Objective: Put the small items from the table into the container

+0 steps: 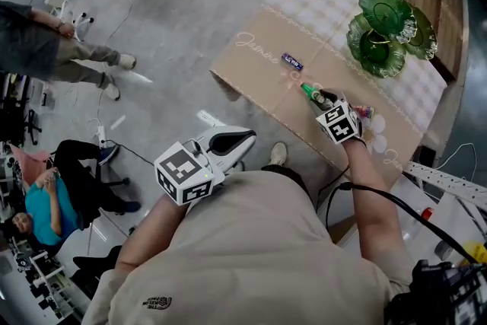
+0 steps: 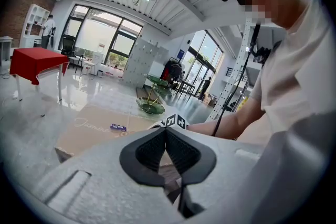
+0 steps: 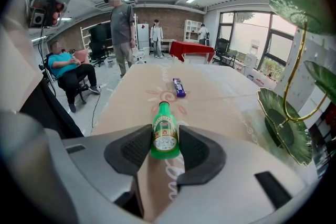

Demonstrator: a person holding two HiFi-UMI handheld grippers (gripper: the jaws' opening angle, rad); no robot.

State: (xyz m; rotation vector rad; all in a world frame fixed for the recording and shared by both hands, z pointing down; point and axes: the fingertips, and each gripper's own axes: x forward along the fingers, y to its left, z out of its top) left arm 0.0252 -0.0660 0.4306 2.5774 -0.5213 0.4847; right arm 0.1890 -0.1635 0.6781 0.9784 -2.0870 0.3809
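Observation:
A small green bottle (image 3: 165, 136) with a red cap lies on the tan tablecloth (image 1: 259, 49), neck pointing away. My right gripper (image 3: 165, 150) is low at the table, and both of its pads rest against the bottle's sides; in the head view the gripper (image 1: 316, 97) covers most of the bottle (image 1: 309, 91). A purple candy bar (image 1: 292, 62) lies farther out on the cloth. The green leaf-shaped tiered dish (image 1: 388, 30) stands at the table's far right. My left gripper (image 1: 245, 138) hangs off the table's edge over the floor, its jaws (image 2: 166, 131) shut with nothing in them.
A small colourful item (image 1: 367, 113) lies just right of my right gripper. People sit and stand on the floor at the left (image 1: 46, 194). A red-covered table (image 2: 37, 63) stands across the room. Cables run along the table's near right corner.

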